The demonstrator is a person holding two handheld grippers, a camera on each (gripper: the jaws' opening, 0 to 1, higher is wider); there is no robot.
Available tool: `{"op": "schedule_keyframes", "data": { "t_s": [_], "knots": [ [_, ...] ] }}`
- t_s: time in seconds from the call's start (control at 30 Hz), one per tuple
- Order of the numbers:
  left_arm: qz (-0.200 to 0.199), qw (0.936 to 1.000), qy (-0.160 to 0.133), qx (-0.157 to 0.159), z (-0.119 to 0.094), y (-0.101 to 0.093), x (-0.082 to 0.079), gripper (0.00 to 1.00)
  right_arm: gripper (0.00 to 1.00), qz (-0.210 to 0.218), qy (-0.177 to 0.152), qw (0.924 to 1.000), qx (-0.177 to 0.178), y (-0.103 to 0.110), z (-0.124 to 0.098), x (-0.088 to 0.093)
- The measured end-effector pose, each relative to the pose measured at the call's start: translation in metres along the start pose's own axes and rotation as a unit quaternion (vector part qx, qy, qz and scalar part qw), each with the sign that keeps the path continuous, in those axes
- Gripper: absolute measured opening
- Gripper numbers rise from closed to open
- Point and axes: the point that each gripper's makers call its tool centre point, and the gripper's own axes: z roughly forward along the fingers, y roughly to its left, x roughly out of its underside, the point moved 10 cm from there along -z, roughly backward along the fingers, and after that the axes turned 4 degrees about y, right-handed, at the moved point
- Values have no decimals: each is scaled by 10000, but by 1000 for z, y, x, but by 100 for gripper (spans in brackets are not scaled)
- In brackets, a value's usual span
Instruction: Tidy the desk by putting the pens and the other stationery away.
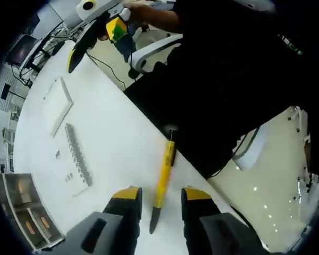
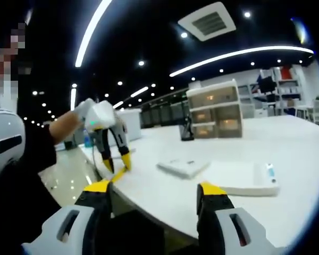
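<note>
White desk [image 1: 111, 133] carries a yellow pen [image 1: 163, 178] near its edge, so the left gripper [image 1: 160, 194] straddles it, jaws spread, ungripped. Right gripper [image 2: 155, 187] waits apart, released.

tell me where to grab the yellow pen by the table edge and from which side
Grip the yellow pen on its yellow barrel, across its width, coming down from above with the left tongs, which already straddle its dark tip. It lies flat along the white table edge, so the long thin barrel offers two parallel sides; closing across it likely holds best.
</note>
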Motion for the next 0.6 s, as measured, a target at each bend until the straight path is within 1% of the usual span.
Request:
{"op": "schedule_keyframes", "data": {
  "t_s": [0.13, 0.2, 0.3, 0.5, 0.53, 0.57, 0.6],
  "knots": [
    [56, 9999, -57, 101, 1, 0, -1, 24, 61, 17, -14, 10000, -13, 0, 0, -1],
    [-116, 9997, -167, 153, 1, 2, -1, 22, 61, 21, -5, 10000, -15, 0, 1, 0],
    [-146, 9994, -200, 247, 2, 4, 0, 20, 61, 24, 10, 10000, -28, 1, 2, 1],
    [-158, 9993, -129, 320, 3, 8, 0, 11, 61, 29, 17, 10000, -44, 2, 3, 1],
    [-247, 9990, -100, 356, 4, 8, 0, 9, 61, 31, 13, 10000, -37, 1, 3, 1],
    [-280, 9987, -115, 400, 4, 7, 0, 8, 61, 36, 13, 10000, -31, 1, 2, 1],
    [-250, 9989, -121, 375, 4, 7, 0, 8, 61, 40, 14, 10000, -27, 1, 2, 1]
  ]
}}
